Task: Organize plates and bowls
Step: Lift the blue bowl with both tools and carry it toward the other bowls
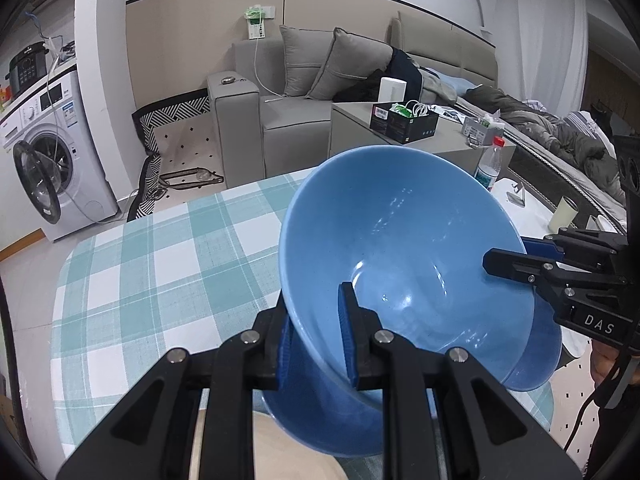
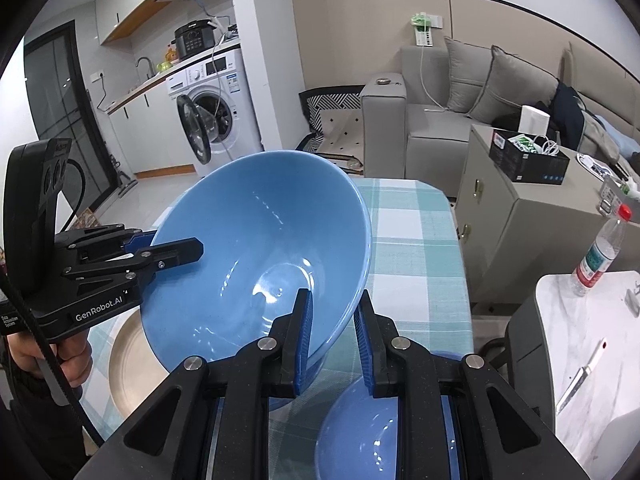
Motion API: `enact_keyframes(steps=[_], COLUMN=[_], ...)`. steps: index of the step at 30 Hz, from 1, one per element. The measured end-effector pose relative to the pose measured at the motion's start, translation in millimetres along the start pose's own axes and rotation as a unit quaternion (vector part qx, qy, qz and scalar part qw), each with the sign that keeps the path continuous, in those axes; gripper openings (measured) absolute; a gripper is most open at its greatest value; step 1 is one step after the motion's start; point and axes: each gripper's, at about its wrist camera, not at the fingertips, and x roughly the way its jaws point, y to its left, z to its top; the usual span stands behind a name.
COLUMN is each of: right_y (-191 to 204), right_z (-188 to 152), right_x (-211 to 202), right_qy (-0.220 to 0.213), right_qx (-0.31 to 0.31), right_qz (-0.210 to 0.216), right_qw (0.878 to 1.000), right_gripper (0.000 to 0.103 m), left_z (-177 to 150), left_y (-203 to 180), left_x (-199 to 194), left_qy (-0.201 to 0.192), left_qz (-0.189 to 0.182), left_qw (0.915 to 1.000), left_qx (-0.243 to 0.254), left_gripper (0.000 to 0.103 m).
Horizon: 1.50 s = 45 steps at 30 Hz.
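Between the two claws, in the left wrist view, a glossy blue ceramic bowl (image 1: 404, 248) is held tilted above the checked-cloth table (image 1: 160, 264). Left claw (image 1: 316, 336) is clamped on the near rim; right claw (image 1: 516, 258) grips the far-right rim.

Right wrist view: both claws pinch opposite rims. A second blue bowl (image 2: 360, 436) and a beige plate (image 2: 128, 364) rest below on the table.

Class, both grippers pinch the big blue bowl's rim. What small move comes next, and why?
Probably lower the large bowl onto the smaller blue bowl below the right gripper. Both it and the left gripper hold the bowl tilted above the table.
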Motion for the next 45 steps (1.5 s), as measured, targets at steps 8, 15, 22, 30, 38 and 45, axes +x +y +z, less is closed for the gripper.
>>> enact_keyframes(steps=[8,15,22,30,38,45], right_y=[11,16,20,21,21,24], right_z=[-4,-10,-18,-24,-30,-37], right_x=[13,24,35,45,51,56], right_qy=[0.012,0.027,0.041,0.054,0.061,0.064], right_qx=[-0.007,-0.009,-0.007,-0.005,-0.004,-0.012], right_qz=[0.011,0.015,0.02,0.021,0.017,0.001], right_qw=[1.0,0.999,0.999,0.998,0.998,0.998], right_gripper=[0.021,0.021,0.021,0.021,0.021,0.021], left_z=[-14,-24,-34,-41,-47,-50], left_y=[12,18,21,21,19,18], left_x=[-1,4,9,14,19,23], left_qy=[0.005,0.015,0.027,0.037,0.044,0.051], left_qz=[0.007,0.009,0.01,0.015,0.018,0.022], left_qw=[0.9999,0.9997,0.9993,0.999,0.9988,0.9984], left_qx=[-0.011,-0.018,-0.021,-0.019,-0.014,-0.011], left_gripper=[0.019,0.019,0.019,0.019,0.019,0.019])
